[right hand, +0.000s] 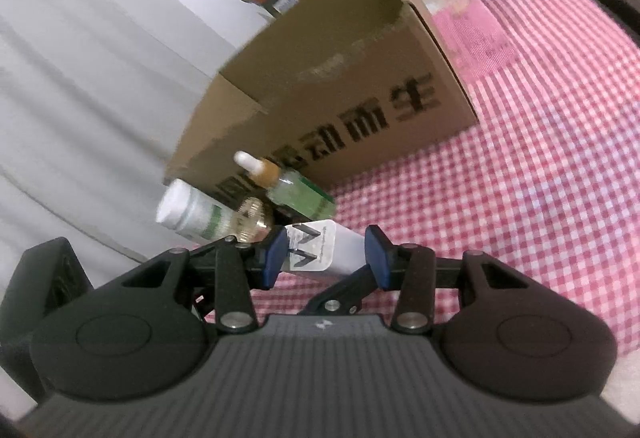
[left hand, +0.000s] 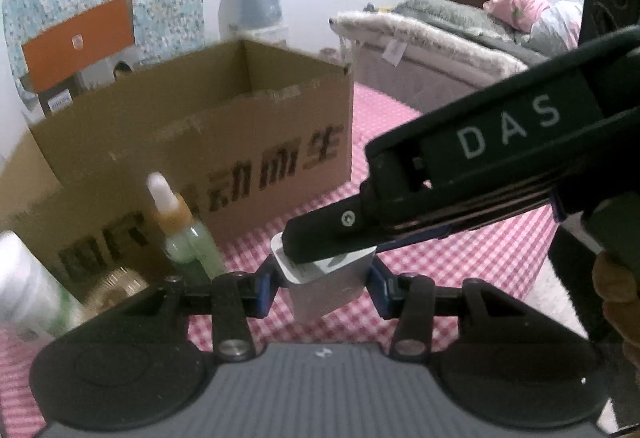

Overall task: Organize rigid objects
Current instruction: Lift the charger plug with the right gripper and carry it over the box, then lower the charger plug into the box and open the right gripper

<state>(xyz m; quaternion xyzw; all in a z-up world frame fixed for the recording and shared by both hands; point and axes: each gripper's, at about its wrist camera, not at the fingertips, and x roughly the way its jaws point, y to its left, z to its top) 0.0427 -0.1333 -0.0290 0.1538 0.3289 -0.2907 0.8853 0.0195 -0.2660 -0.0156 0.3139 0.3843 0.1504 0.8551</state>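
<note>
Both grippers are pinching the same small white box (left hand: 330, 288) right now: the left gripper (left hand: 325, 284) has it across its sides, the right gripper (right hand: 326, 252) on its top end. It's held above the checked cloth (left hand: 460, 258), near the front edge. The open cardboard box (left hand: 224, 125) sits straight ahead, toward the cloth's far edge, so I'd guess it goes up and forward over the rim. Either hand looks equally close.

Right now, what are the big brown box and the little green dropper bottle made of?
The big brown box looks like corrugated cardboard: matte brown, with a ragged torn top edge and black printed letters. The green dropper bottle seems to be clear glass or hard plastic, hard to tell which; greenish liquid shows through it. Its white tip looks like soft rubber above a tan collar.
</note>
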